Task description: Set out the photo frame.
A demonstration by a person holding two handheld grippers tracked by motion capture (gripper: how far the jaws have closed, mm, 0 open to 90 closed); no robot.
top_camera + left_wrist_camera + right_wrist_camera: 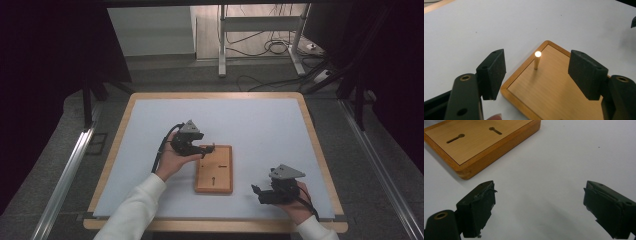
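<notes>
A flat wooden board (214,172) lies in the middle of the white table mat. A thin wooden peg (537,61) stands upright near one corner of the board (554,92). My left gripper (206,149) hovers over the board's far-left corner, and in the left gripper view it (537,72) is open with the peg between its pads, apart from both. My right gripper (257,192) is open over bare mat to the board's right, near the front edge. In the right gripper view it (539,195) holds nothing. That view shows two keyhole slots (455,138) in the board (486,142).
The white mat (260,125) has a wooden table rim (320,150) around it. Beyond the far edge are desk legs (222,45) and cables (272,47) on the floor. Metal rails (65,175) run along both sides of the table.
</notes>
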